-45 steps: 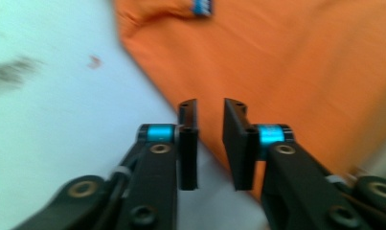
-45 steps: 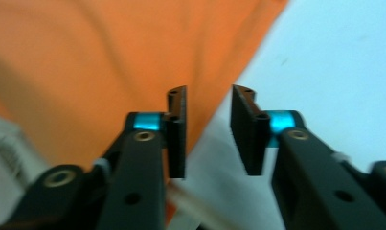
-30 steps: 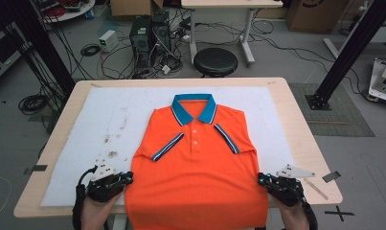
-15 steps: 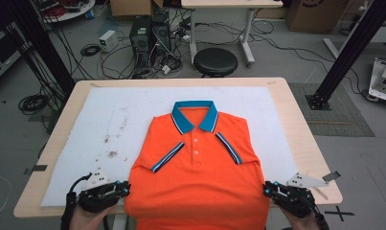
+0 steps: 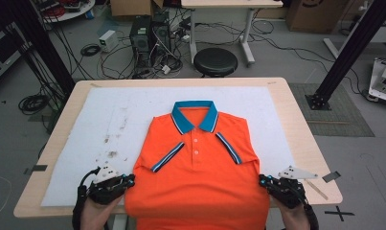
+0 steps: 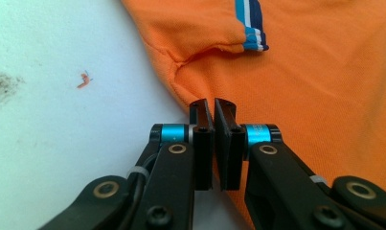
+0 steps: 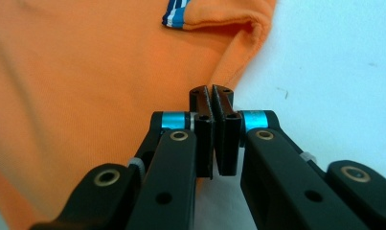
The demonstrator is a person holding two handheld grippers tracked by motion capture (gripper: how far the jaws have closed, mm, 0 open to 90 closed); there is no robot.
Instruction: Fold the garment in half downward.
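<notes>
An orange polo shirt (image 5: pixel 200 177) with a blue collar lies face up on the white mat (image 5: pixel 109 110), and its hem hangs over the table's near edge. My left gripper (image 5: pixel 128 181) sits at the shirt's left side seam, below the sleeve. In the left gripper view the gripper (image 6: pixel 213 103) has just closed, pinching the shirt (image 6: pixel 315 86) at its edge. My right gripper (image 5: pixel 262 179) mirrors it at the right seam. There too the jaws have just closed, and the gripper (image 7: pixel 212 90) nips the fabric edge of the shirt (image 7: pixel 85 72).
The mat covers most of a wooden table (image 5: pixel 303 129). Dark stains (image 5: pixel 111 154) mark the mat left of the shirt, and a small orange thread scrap (image 6: pixel 84 80) lies there. A black stool (image 5: pixel 215 61), cables and computer boxes stand beyond the far edge.
Both grippers drew back a little toward the near edge, opened briefly, then shut again at the shirt's sides. The shirt slid slightly toward the person.
</notes>
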